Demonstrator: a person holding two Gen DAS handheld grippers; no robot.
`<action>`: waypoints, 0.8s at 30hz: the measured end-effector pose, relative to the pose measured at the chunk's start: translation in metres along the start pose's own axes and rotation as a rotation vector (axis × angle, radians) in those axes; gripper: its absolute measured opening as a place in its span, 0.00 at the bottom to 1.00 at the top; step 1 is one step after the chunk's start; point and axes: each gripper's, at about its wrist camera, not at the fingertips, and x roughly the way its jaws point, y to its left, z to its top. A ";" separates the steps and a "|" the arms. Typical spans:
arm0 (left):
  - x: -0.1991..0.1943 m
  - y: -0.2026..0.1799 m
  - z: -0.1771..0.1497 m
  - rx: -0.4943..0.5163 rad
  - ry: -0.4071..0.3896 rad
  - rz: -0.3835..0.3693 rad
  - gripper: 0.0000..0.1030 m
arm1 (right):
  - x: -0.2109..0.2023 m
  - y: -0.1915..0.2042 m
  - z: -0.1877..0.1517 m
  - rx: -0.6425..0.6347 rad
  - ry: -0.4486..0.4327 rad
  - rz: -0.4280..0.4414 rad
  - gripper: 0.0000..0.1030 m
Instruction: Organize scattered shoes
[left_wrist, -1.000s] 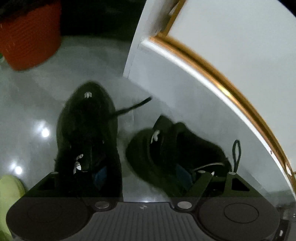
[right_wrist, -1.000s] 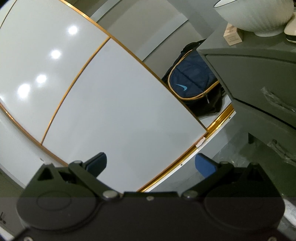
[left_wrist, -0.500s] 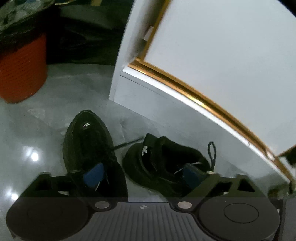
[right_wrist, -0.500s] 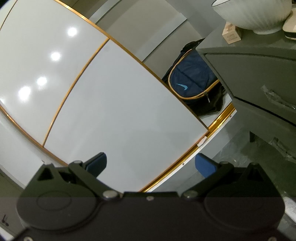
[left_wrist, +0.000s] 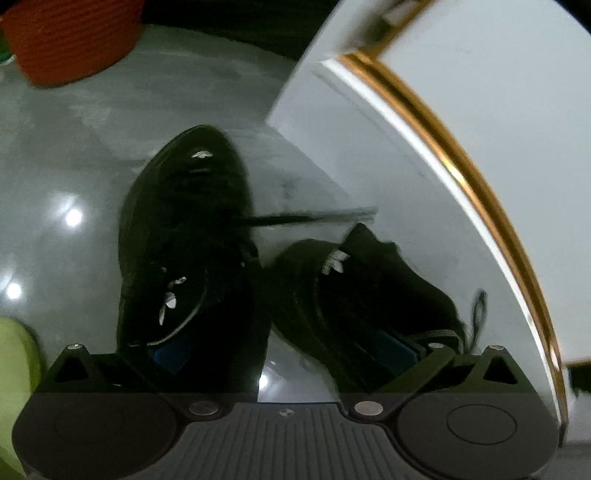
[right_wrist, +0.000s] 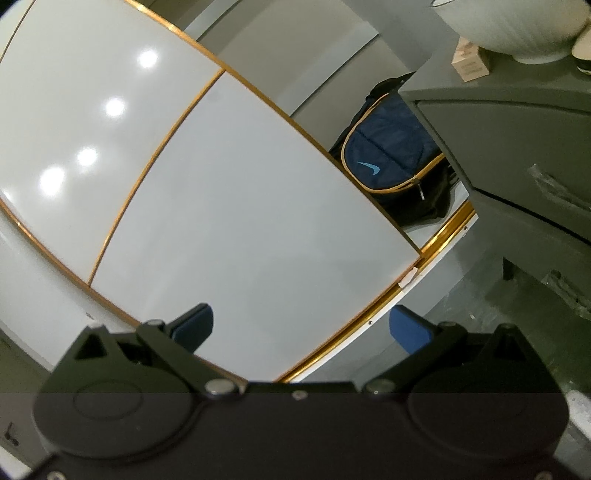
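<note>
Two black sneakers with white trefoil logos lie side by side on the glossy grey floor, the left sneaker toe-away and the right sneaker angled toward the cabinet. My left gripper points steeply down over their heel ends. Its jaws stand wide and are closing, one blue pad over each shoe, with the shoes' neighbouring sides between them; no pad visibly presses. A loose black lace trails from the left sneaker. My right gripper is open and holds nothing, facing a white cabinet door.
A white cabinet with gold trim stands right beside the right sneaker. An orange basket sits far left, and a yellow-green object is at the left edge. The right wrist view shows a navy backpack and a grey dresser.
The left gripper's jaws spread wider, and it has dropped closer over the two sneakers with a slight roll. The right gripper's view is unchanged.
</note>
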 end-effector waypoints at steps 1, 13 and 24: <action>0.000 0.000 0.000 0.005 -0.005 0.014 0.87 | 0.001 0.001 0.000 -0.004 0.002 -0.002 1.00; 0.000 0.016 -0.003 0.132 -0.013 0.096 0.31 | 0.002 0.003 -0.002 -0.005 0.006 0.005 1.00; -0.055 0.013 0.013 0.456 -0.060 0.121 0.12 | 0.002 0.001 -0.002 0.004 0.009 0.008 1.00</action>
